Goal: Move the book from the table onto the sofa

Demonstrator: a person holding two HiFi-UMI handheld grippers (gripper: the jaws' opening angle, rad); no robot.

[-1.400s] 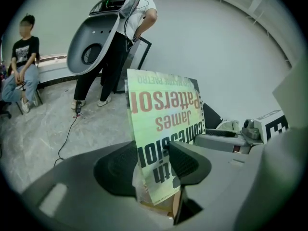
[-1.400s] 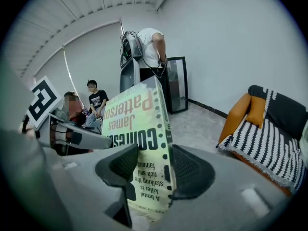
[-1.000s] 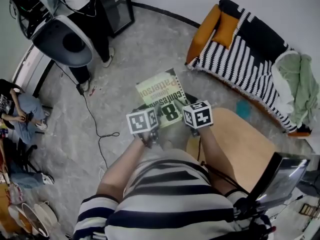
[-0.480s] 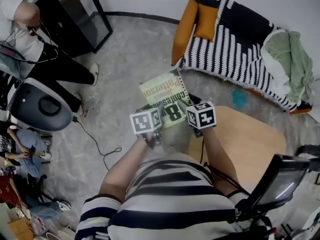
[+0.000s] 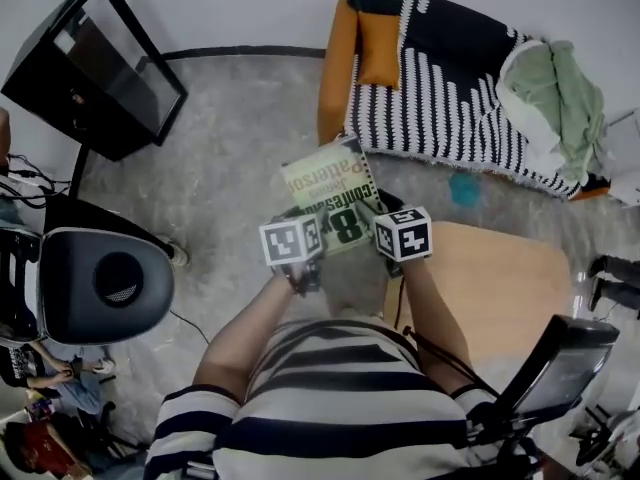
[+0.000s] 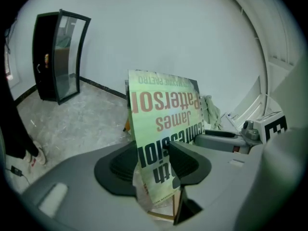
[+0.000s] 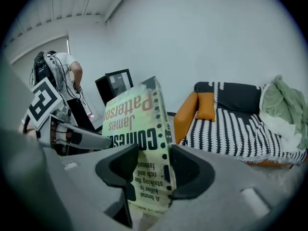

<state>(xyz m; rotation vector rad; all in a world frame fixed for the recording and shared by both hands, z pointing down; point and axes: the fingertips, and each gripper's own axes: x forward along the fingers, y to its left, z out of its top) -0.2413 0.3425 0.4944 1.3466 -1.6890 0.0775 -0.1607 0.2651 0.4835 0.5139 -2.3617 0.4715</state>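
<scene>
Book (image 5: pixel 322 183) was sandwiched between both sets of jaws, left gripper (image 6: pixel 159 165) and right gripper (image 7: pixel 153 170) each clamping its near edge.

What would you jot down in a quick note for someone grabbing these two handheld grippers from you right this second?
Left gripper: shut on the near edge of the book.
Right gripper: shut on the same edge, beside the left one.
Book: in the air, cover facing up, over the floor between the table and the sofa.
Done: the book is off the table.
Left to do: carry it forward to the sofa, lay it on the striped seat, then open both grippers.
</scene>
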